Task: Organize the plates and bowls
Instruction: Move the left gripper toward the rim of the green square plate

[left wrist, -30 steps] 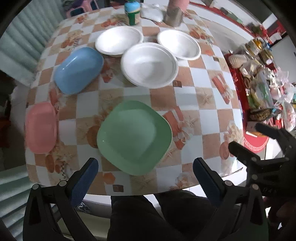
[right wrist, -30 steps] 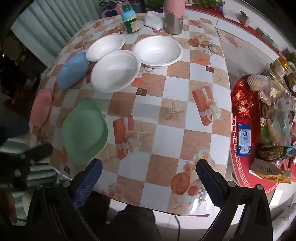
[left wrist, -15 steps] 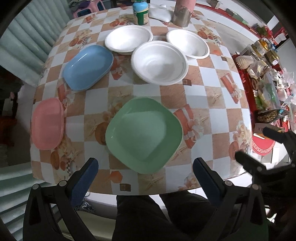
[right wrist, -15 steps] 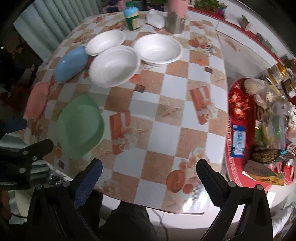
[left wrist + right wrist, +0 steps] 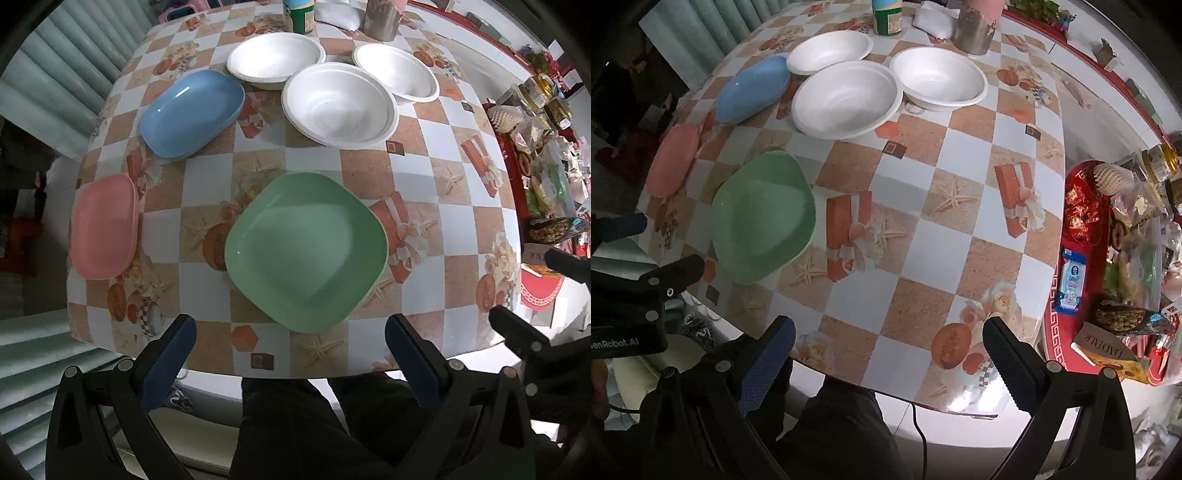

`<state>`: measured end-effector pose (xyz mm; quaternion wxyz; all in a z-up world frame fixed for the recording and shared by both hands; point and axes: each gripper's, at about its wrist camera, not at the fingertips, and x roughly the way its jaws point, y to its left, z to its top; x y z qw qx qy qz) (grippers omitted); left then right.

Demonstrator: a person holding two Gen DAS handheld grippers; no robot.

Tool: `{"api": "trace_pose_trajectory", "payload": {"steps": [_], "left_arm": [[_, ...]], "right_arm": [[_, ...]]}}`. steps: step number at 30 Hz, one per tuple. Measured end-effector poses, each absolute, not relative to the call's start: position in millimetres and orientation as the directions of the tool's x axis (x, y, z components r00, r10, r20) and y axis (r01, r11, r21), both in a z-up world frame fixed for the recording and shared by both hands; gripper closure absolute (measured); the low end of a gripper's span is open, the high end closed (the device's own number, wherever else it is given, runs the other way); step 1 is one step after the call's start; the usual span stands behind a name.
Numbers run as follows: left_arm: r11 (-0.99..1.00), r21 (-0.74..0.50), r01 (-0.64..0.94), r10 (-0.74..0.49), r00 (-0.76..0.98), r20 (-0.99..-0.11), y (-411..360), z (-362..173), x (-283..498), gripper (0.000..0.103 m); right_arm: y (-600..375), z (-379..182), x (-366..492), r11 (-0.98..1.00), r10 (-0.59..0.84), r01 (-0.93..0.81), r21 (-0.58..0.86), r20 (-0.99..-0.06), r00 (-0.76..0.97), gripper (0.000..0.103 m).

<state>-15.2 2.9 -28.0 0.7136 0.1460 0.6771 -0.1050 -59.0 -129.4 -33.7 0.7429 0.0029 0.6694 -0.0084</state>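
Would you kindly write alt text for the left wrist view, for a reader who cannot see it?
The open left tool hovers at the near edge of a checked table, in line with a green plate. Beyond lie a pink plate, a blue plate and three white bowls.

Green plate (image 5: 306, 251), orange-checked tablecloth (image 5: 417, 177)

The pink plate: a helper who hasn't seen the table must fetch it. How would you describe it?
On the checkered table, find the row of coloured plates along the left side. The pink plate sits at the left edge, beside the blue plate; it is the only pink one.
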Motion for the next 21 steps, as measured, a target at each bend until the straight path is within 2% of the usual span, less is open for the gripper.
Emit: {"api": "trace_pose_trajectory", "payload": {"steps": [7, 15, 21], "left_arm": [[0.945, 0.043, 0.324, -0.001, 0.134, -0.991, 10.9, -21.9, -10.4, 0.001], [0.950, -0.028, 0.310, -0.069, 0.120, -0.990, 16.9, -20.1, -9.3, 0.001], [0.951, 0.008, 0.309, -0.038, 0.142, -0.989, 19.5, -18.6, -11.0, 0.001]], "right_arm": [[-128.8, -22.3, -50.0, 1.000, 0.015, 0.010, 0.017, -0.986, 0.163, 0.001], [-111.5, 1.2, -33.8, 0.999, -0.009, -0.034, -0.019, -0.963, 0.269, 0.001], [-105.8, 1.8, -32.9, 0.999, 0.001, -0.043, -0.012, -0.961, 0.277, 0.001]]}}
